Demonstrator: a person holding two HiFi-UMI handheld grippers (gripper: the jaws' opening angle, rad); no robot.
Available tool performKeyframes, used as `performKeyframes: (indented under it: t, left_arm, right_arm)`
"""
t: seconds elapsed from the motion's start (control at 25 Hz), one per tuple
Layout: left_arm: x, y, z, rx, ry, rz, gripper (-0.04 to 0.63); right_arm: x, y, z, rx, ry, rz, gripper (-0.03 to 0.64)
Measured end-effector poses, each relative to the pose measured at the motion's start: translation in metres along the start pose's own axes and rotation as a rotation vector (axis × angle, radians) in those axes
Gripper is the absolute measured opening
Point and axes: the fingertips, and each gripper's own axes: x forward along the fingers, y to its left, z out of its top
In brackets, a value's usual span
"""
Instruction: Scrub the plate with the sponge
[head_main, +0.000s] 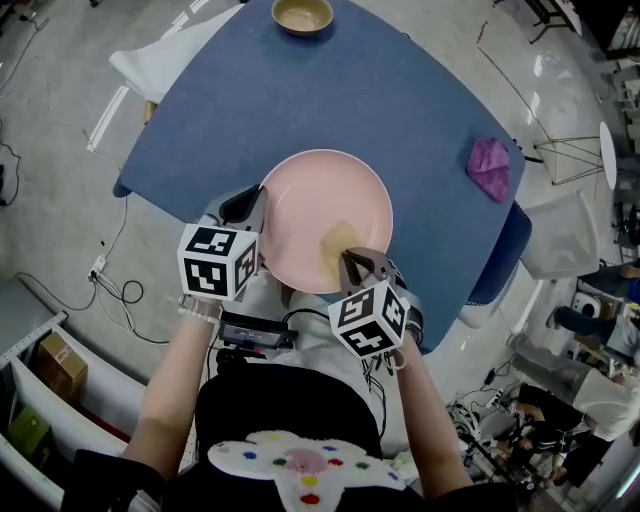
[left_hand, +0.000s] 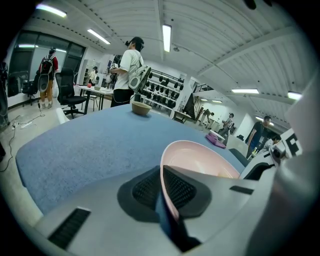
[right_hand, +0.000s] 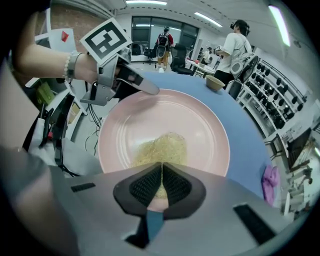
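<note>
While my left gripper (left_hand: 161, 187) clamps the plate (head_main: 325, 205) by its rim at the near edge of the tabletop (head_main: 300, 90), my right gripper (right_hand: 161, 182) pinches the sponge (right_hand: 160, 147) against it — scrubbing seems under way, not finished.

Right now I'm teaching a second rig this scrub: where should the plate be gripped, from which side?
On the plate, pinch the thin upturned rim from its left, where the left gripper is shut on it, leaving the middle free for the sponge in the right gripper.
</note>
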Motion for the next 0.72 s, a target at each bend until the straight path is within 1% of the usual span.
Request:
performKeyframes:
  t: [0.36, 0.56, 0.72]
  left_arm:
    - [0.002, 0.002, 0.001, -0.006, -0.002, 0.008, 0.028]
    - [0.002, 0.001, 0.001, -0.003, -0.003, 0.01, 0.026]
    - [0.003, 0.0, 0.001, -0.003, -0.002, 0.011, 0.026]
  right_arm:
    - [0.003, 0.045, 0.028, -0.057, -0.052, 0.133, 0.014]
    - [0.009, 0.063, 0.05, -0.103, -0.082, 0.165, 0.014]
    - [0.016, 0.066, 0.063, -0.13, -0.09, 0.166, 0.014]
